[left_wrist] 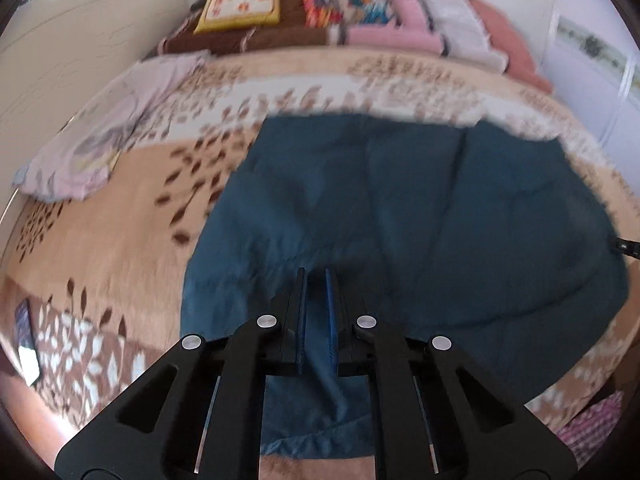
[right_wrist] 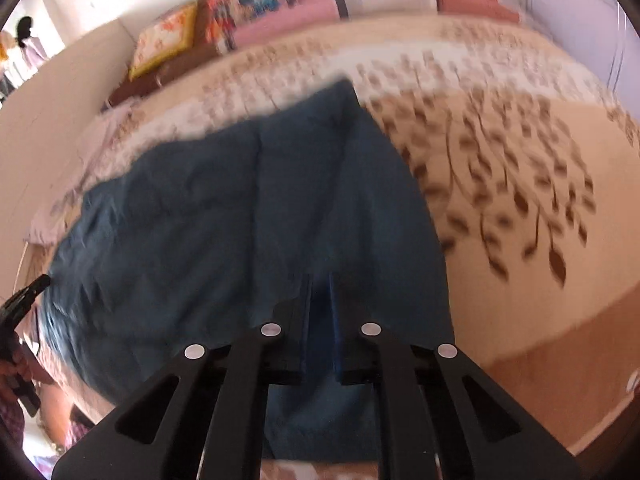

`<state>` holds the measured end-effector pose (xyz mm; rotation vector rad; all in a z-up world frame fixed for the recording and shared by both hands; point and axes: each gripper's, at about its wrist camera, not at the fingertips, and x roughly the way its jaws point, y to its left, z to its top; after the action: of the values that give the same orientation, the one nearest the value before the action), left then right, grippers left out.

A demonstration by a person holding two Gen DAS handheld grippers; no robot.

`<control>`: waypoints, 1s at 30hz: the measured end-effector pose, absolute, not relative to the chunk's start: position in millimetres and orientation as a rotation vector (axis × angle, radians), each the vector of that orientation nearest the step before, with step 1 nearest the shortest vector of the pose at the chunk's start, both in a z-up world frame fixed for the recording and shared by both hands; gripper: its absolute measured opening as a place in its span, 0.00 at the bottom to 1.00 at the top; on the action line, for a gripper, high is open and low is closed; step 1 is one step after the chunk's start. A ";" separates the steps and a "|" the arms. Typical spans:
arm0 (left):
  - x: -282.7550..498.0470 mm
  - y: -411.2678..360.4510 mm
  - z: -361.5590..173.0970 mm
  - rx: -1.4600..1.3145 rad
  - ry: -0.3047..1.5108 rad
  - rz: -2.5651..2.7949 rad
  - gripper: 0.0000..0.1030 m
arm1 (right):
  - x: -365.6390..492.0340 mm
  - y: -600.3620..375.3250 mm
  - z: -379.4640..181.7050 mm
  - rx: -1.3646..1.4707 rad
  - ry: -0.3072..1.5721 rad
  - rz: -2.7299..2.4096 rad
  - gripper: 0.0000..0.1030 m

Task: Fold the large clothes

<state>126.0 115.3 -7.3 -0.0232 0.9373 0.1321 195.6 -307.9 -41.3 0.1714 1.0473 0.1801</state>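
A large dark teal garment point(left_wrist: 400, 216) lies spread on the beige leaf-patterned bedspread point(left_wrist: 120, 216); it also shows in the right wrist view point(right_wrist: 240, 208). My left gripper point(left_wrist: 317, 280) is shut on a fold of the garment's near edge, with cloth pinched between its jaws. My right gripper point(right_wrist: 320, 284) is shut on the garment's near edge at the right side. The tip of the right gripper shows at the far right of the left wrist view point(left_wrist: 624, 246). The left gripper, in a hand, shows at the left edge of the right wrist view point(right_wrist: 20, 312).
A folded lilac garment point(left_wrist: 100, 136) lies at the bed's left side. Cushions and folded blankets point(left_wrist: 320, 8) line the far end against the wall. A phone point(left_wrist: 24, 328) lies at the near left edge of the bed. The bedspread right of the garment point(right_wrist: 520, 184) bears nothing.
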 end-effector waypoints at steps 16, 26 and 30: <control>100.4 144.2 -13.5 -0.179 0.927 0.219 0.24 | 197.0 -315.9 -73.8 0.231 1.125 0.130 0.00; 23.1 185.4 -14.1 -0.579 0.909 0.220 0.77 | 111.5 -347.0 -46.9 0.387 1.047 0.126 0.27; 19.4 191.0 -42.2 -0.804 0.948 0.194 0.81 | 78.7 -360.9 -47.4 0.508 1.042 0.119 0.65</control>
<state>19.4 191.0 -42.2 -0.8043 0.9477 0.1942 78.7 -360.9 -47.4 0.5084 1.0422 0.1194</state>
